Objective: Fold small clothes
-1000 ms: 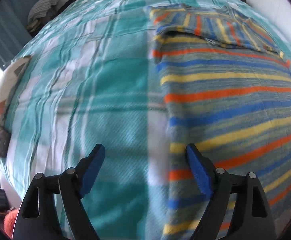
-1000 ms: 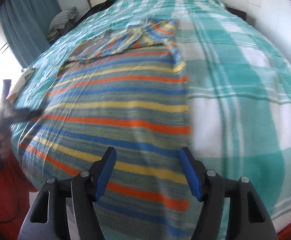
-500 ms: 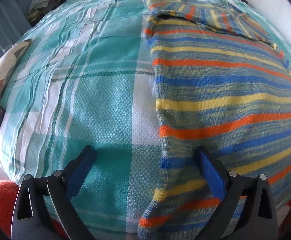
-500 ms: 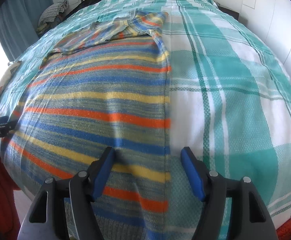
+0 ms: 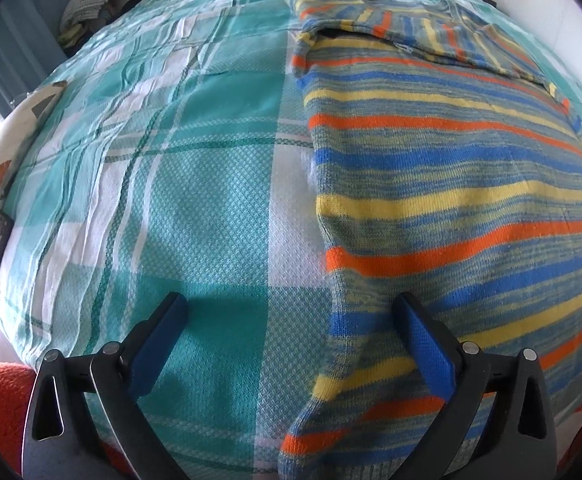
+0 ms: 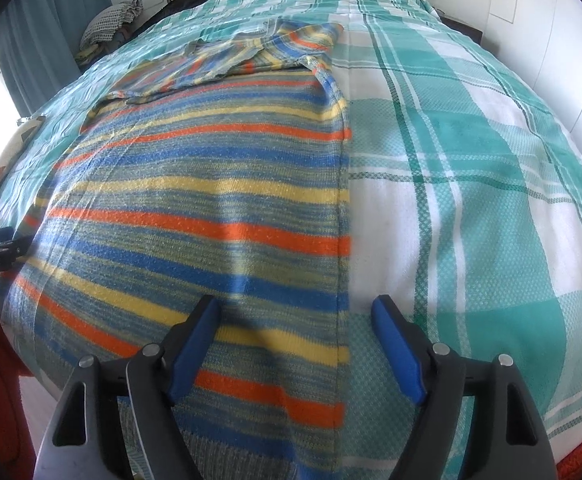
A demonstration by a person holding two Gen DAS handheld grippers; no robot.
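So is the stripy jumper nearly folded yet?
Only partly. Done: the sleeves are already folded across the top of the striped sweater, which lies flat on the checked bedspread. In hand: nothing yet; the left claw is open over the sweater's left bottom corner, the right claw open over its right edge. Left: grabbing the hem and folding the body up.

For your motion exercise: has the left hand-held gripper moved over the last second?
Yes. The left hand-held gripper has pulled back toward the near hem of the striped sweater, which now shows draping over the bed's edge.
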